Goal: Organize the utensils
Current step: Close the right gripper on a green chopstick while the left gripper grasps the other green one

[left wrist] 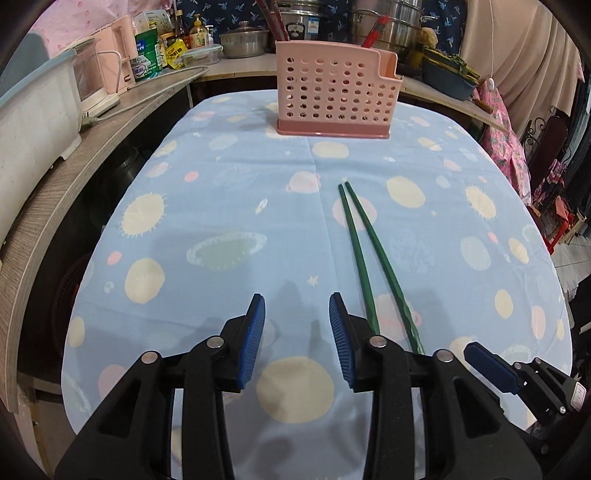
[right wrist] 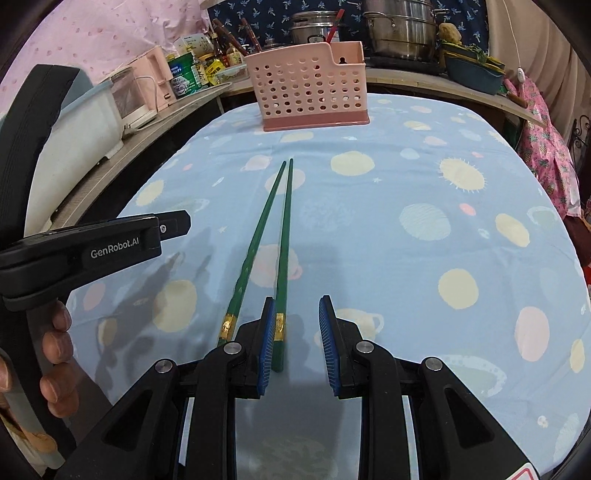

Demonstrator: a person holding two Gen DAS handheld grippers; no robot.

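Lying on tablecloth, green chopsticks, right tool spread, prob. not gripping

Table under a pale blue planet-print cloth, grey wood-grain counter along the left, steel pots on a shelf at the top, cream curtain upper right.

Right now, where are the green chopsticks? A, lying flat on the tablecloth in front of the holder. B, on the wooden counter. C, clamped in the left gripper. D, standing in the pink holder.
A: the green chopsticks lie side by side on the tablecloth, short of the pink holder, and both the left gripper and right gripper are open with nothing clamped.
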